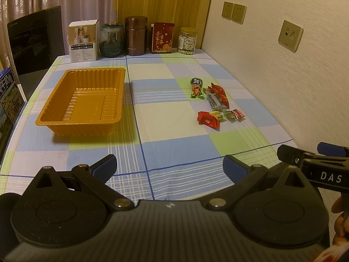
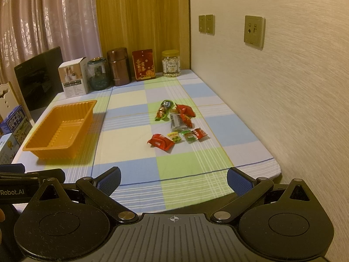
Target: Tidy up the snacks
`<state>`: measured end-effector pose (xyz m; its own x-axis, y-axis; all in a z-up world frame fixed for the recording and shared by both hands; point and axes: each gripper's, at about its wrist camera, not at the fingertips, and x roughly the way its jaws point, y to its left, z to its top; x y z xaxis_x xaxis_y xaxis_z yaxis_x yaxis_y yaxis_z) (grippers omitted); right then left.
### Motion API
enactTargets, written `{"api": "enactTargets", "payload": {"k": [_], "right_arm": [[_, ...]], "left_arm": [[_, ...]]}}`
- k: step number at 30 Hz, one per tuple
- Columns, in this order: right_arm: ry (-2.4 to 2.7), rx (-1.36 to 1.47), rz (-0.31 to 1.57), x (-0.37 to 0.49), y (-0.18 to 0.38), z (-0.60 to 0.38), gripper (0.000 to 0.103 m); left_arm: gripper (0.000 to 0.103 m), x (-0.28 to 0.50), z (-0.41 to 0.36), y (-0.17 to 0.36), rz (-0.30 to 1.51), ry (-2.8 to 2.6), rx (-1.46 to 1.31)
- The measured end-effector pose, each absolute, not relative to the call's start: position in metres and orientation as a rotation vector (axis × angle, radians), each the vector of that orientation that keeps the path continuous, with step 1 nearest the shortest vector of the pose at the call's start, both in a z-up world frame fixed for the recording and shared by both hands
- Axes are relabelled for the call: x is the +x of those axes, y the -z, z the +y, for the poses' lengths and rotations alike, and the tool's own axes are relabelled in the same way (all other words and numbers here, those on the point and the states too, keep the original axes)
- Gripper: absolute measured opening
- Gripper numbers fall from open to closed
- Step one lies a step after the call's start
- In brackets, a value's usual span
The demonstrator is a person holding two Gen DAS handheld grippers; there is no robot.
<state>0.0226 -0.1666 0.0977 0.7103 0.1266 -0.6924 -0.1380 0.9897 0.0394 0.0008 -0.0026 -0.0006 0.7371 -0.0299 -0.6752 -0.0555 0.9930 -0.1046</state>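
An empty orange plastic tray [image 1: 65, 121] [image 2: 39, 150] sits on the left of the checked tablecloth. Several small wrapped snacks lie in a loose group on the right: a green packet [image 1: 195, 88] [image 2: 163, 110], red packets [image 1: 219, 92] [image 2: 185, 111], a larger red packet [image 1: 208, 120] [image 2: 161, 142], and small yellow, green and red candies [image 1: 228, 115] [image 2: 187, 135]. My left gripper [image 1: 170, 170] hangs open over the near edge of the table, nothing between its blue pads. My right gripper [image 2: 173, 181] is open too, well short of the snacks; its fingers [image 1: 292, 155] show at the right of the left wrist view.
Along the back stand a white box [image 1: 84, 41], a glass jar [image 1: 111, 40], a brown flask [image 1: 135, 36], a red carton [image 1: 162, 38] and a nut jar [image 1: 187, 41]. A wall [image 1: 283, 76] runs along the right. Milk cartons [image 2: 16, 126] and a dark screen [image 1: 35, 41] stand left.
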Motion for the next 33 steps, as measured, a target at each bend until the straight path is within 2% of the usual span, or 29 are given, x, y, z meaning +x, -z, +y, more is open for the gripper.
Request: {"api": "enactTargets", "payload": {"k": [33], "right_arm": [[-0.144, -0.009, 0.766, 0.0209, -0.0932, -0.1679, 0.103]], "left_arm": [[0.103, 0.0000, -0.0018, 0.0025, 0.746, -0.009, -0.133]]}}
